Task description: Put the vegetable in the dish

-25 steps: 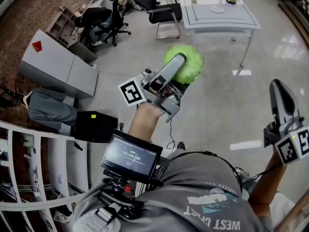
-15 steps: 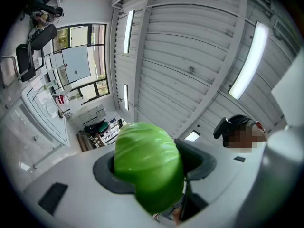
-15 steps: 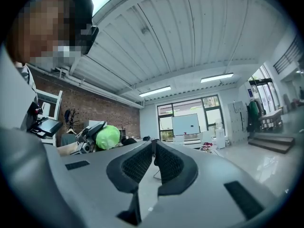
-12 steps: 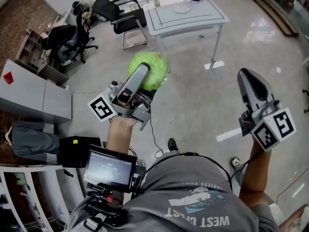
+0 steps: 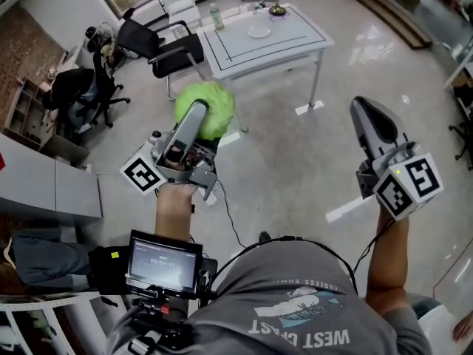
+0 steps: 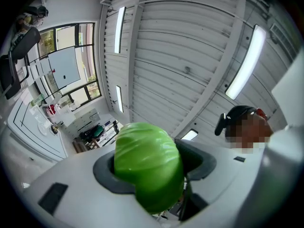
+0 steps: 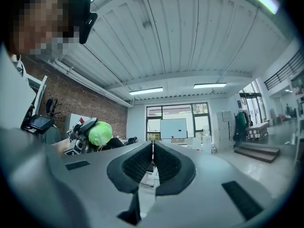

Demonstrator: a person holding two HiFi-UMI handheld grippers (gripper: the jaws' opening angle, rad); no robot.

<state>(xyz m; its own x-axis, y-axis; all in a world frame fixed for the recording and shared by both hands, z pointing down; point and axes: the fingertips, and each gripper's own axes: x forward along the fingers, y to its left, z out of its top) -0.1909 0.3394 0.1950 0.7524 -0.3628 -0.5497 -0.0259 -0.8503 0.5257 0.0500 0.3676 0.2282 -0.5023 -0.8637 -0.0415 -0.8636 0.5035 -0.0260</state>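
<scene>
Glossy floor (image 5: 295, 161), white table (image 5: 295, 39) (chair (image 5: 174, 50) beside), vegetable (image 5: 211, 106) held

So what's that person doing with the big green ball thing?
A person holds a gripper in each hand. The left gripper has its jaws closed on a round green vegetable, maybe a cabbage, and holds it in the air above the floor. The right gripper is empty, with its jaws shut. Ahead stands a white rectangular table with a small white dish on it. The vegetable isn't in the dish yet.
</scene>
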